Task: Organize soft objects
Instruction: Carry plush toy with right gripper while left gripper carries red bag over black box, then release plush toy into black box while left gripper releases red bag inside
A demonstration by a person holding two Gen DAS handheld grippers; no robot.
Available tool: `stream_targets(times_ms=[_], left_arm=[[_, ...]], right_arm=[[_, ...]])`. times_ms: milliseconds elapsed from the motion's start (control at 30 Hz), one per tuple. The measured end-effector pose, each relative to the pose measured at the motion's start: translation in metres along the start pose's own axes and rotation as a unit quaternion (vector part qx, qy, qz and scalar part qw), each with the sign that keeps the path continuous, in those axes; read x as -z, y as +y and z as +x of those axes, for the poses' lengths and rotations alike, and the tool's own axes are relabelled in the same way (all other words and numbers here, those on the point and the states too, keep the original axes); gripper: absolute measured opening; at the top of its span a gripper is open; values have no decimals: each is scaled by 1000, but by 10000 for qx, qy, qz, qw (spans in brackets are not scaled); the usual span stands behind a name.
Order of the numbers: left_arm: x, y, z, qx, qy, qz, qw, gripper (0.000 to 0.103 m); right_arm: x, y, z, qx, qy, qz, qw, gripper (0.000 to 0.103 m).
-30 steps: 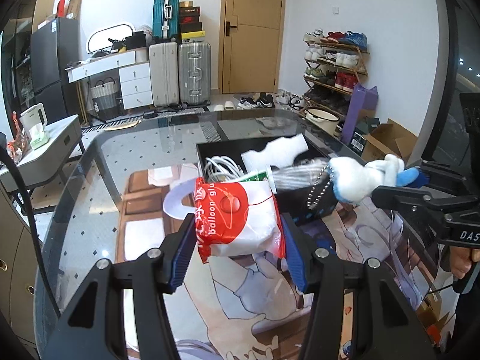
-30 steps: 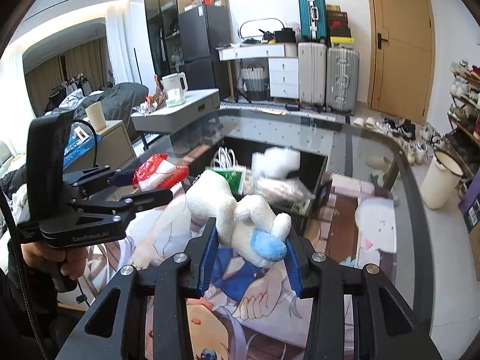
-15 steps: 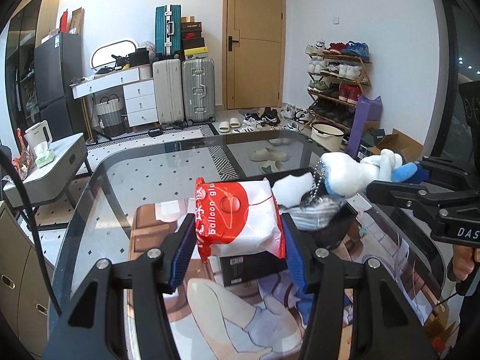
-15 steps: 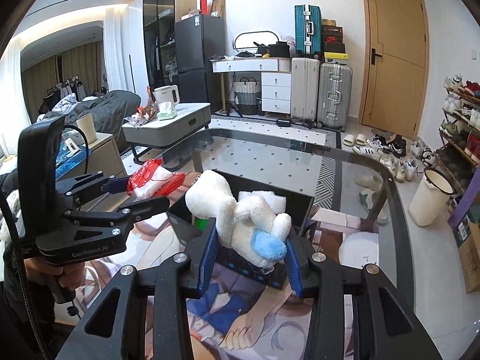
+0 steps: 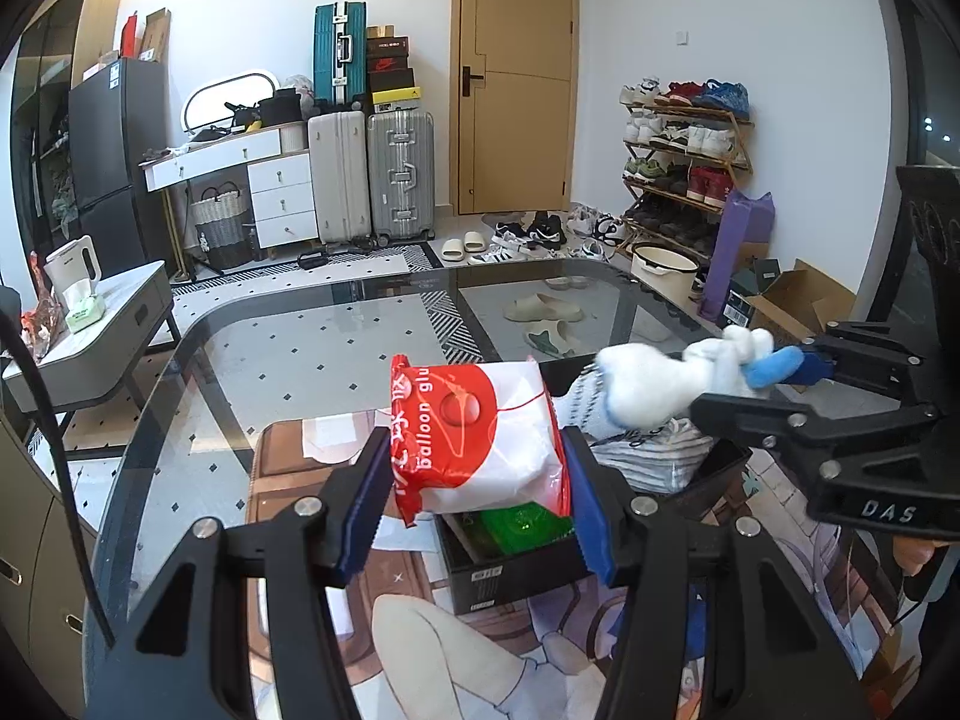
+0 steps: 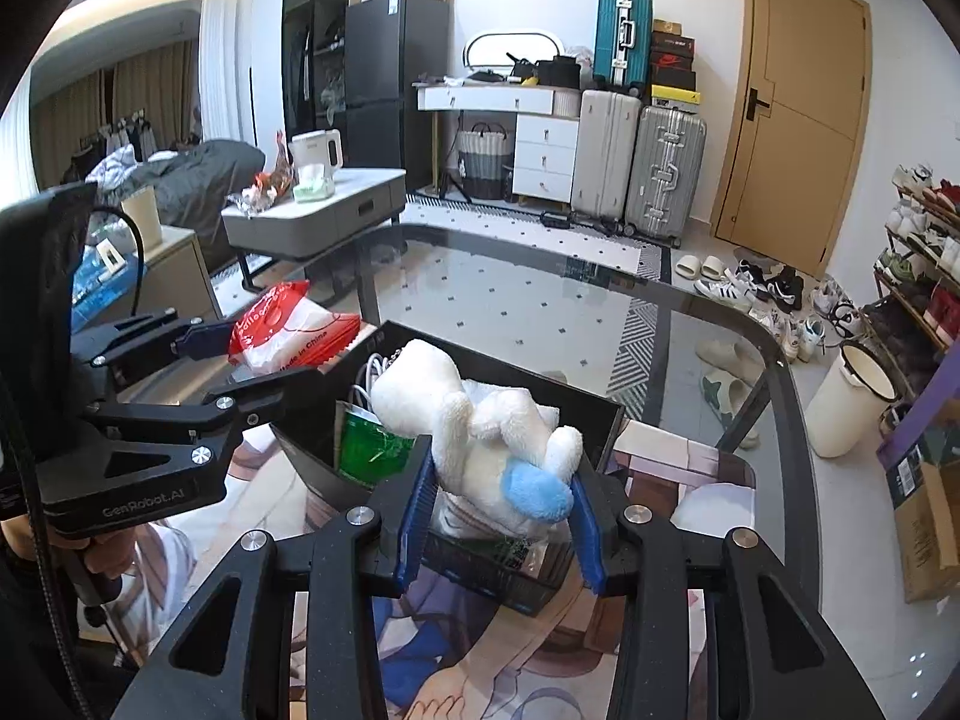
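Left wrist view: both fingers still grasp the red-white packet [image 5: 480, 438] and plush toy [image 6: 480, 438], now nearer the black box [image 6: 594, 414].

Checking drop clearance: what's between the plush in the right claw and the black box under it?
Nothing solid: the white plush hangs above the open black box, which holds a green packet, per the right wrist view.

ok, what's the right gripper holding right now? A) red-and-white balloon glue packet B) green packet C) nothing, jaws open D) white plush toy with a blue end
D: the right gripper has its blue pads pressed on the white plush toy above the black box; the red-and-white packet sits in the left gripper.
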State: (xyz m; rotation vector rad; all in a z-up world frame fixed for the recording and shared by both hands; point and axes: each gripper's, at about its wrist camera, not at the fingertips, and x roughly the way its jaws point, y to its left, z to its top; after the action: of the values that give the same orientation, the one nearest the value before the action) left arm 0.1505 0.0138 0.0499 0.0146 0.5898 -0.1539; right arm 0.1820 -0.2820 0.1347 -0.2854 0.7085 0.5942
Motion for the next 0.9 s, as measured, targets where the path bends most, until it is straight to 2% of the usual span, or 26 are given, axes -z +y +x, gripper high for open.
stream_targets(times_ms=[567, 900], left_arm=[[0, -14, 29, 140, 213, 145, 9996, 54], [1, -18, 41, 142, 339, 207, 9991, 54]], right_arm=[[-9, -2, 56, 104, 483, -180, 9986, 41], [-11, -8, 69, 63, 568, -79, 9983, 41]])
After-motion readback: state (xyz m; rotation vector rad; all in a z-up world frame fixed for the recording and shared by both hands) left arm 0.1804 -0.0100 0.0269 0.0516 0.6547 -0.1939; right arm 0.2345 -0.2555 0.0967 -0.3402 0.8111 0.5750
